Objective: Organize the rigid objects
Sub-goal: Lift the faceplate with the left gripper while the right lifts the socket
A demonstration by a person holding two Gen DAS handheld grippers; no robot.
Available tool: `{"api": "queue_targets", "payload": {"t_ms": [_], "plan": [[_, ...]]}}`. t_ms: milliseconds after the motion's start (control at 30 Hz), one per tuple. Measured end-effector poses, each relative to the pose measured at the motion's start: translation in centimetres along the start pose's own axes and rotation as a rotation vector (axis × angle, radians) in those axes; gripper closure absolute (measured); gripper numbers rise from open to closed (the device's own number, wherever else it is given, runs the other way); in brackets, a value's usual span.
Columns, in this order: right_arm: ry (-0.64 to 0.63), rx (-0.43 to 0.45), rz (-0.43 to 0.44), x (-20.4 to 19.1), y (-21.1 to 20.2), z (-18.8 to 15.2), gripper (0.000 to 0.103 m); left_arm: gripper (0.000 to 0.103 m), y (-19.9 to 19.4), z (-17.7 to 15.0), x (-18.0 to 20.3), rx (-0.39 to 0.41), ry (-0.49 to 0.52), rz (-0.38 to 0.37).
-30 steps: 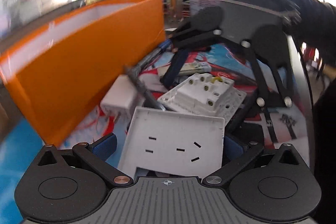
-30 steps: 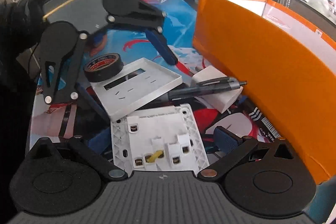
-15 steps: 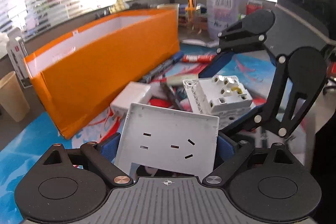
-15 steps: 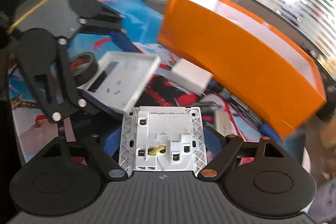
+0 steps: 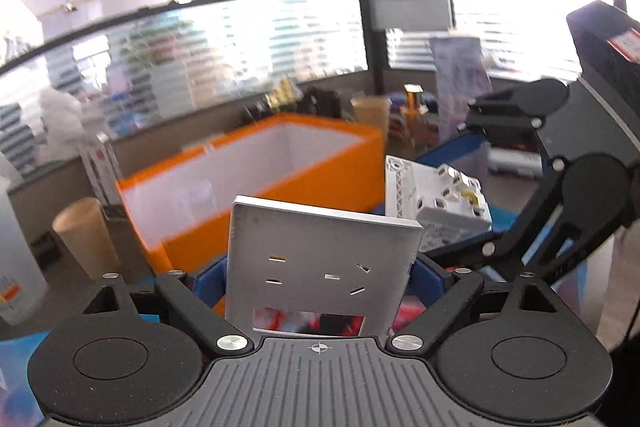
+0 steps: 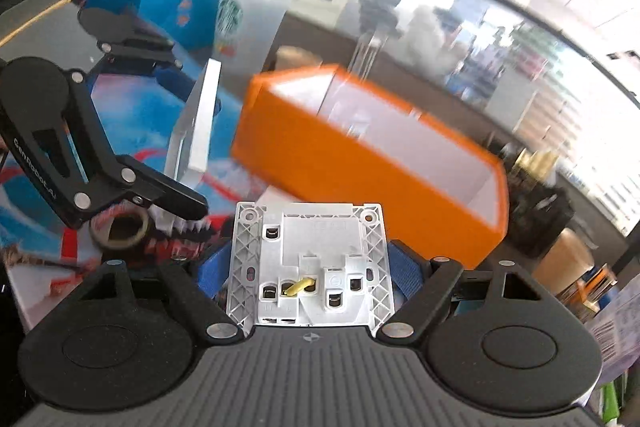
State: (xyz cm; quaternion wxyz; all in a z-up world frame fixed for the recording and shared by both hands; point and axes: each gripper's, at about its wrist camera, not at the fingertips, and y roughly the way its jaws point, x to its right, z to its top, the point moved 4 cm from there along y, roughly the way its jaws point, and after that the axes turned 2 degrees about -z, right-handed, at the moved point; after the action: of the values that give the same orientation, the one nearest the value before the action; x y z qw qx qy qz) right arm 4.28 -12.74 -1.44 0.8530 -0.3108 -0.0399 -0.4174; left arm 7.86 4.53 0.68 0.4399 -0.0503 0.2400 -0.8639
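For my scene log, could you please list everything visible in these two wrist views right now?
Socket cover plate: one, grey-white, clamped in the left tool.
Socket module: one, white with a yellow wire stub, clamped in the right tool.
Storage box: one, orange with white inside, open, ahead of both tools.
Tape roll: one, dark, on the colourful mat.
Paper cup: one, tan, left of the box.
Starbucks cup: one, clear, behind the mat.
Left tool: one, black with blue pads.
Right tool: one, black with blue pads.
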Motion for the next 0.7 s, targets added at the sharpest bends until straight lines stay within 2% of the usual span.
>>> {"api": "queue_targets", "payload": {"t_ms": [300, 600, 700], "plan": [[0.007, 0.113, -0.077, 1.7, -1.0, 3.2, 0.023, 0.011, -0.3, 3.9, -0.8, 0.072, -0.004, 0.071], [0.022, 0.152, -0.139, 4.2, -0.7, 5.4, 0.023, 0.011, 0.5, 6.8, -1.2, 0.109, 0.004, 0.105], [0.034, 0.159, -0.157, 5.0, -0.5, 5.8, 0.023, 0.011, 1.0, 7.6, -1.5, 0.118, 0.003, 0.139]]}}
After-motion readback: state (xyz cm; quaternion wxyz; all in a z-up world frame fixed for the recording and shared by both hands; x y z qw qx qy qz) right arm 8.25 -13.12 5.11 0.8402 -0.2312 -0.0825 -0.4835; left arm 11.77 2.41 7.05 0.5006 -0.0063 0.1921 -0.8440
